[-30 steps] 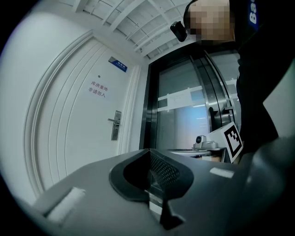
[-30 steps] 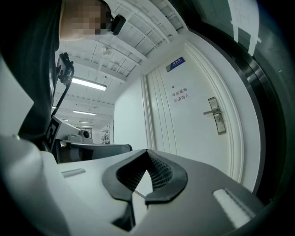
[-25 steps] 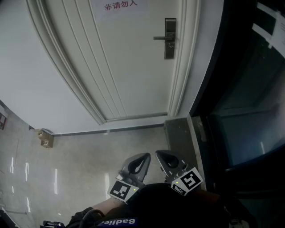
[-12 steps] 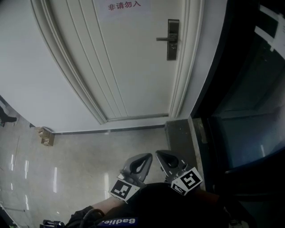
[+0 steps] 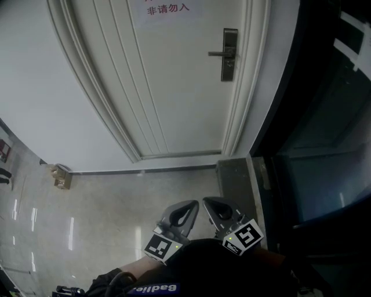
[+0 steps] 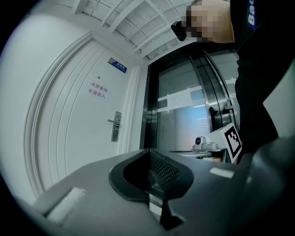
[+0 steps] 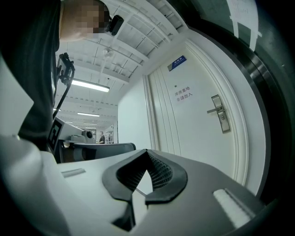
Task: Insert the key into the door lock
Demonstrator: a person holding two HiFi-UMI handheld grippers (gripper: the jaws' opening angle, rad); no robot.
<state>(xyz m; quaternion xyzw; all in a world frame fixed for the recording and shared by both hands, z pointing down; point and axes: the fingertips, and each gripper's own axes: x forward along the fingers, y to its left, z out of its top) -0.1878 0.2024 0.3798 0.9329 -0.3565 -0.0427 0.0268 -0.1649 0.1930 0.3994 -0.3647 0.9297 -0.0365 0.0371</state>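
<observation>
Left gripper (image 5: 192,203) and right gripper (image 5: 208,200) side by side at bottom of head view, close to person's body, both facing white door (image 5: 174,87). Left jaws clenched, tips meeting. Right jaws likewise pressed together at tips. Key cannot be made out in any view. Door lock (image 5: 228,64), dark plate with lever handle (image 5: 220,54), at door's right edge, well apart from both grippers. Red-lettered sign (image 5: 167,8) higher on door
</observation>
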